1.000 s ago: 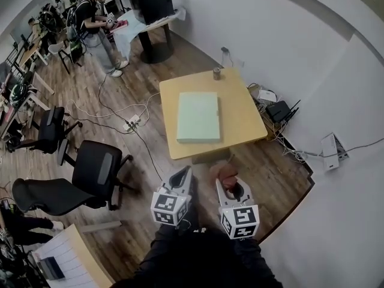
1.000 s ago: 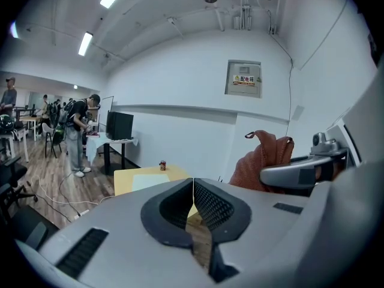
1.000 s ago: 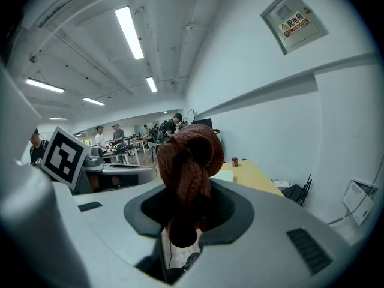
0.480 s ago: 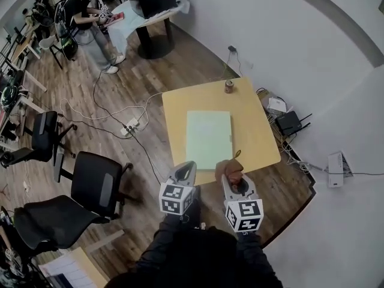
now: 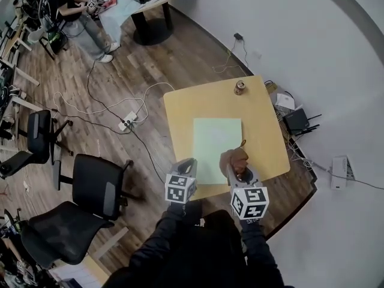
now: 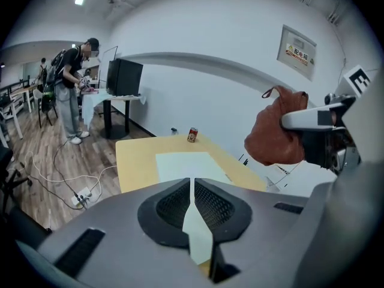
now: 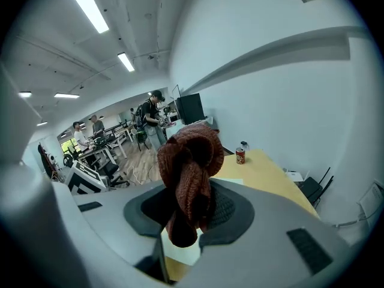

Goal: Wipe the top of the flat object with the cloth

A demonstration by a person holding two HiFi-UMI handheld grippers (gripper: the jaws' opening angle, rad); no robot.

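Wood-plank floor [image 5: 120, 71], white wall [image 5: 312, 47], black office chairs [image 5: 96, 182] — strip lights [image 7: 90, 8] on the ceiling.

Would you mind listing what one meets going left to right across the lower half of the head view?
Black office chairs, left gripper, right gripper holding the brown cloth, white box on the floor.

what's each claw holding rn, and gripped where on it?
Right claw is clamped on the rust-brown cloth, pinched low on the wad, with most of it bulging past the jaws. Left claw is shut and holds nothing.
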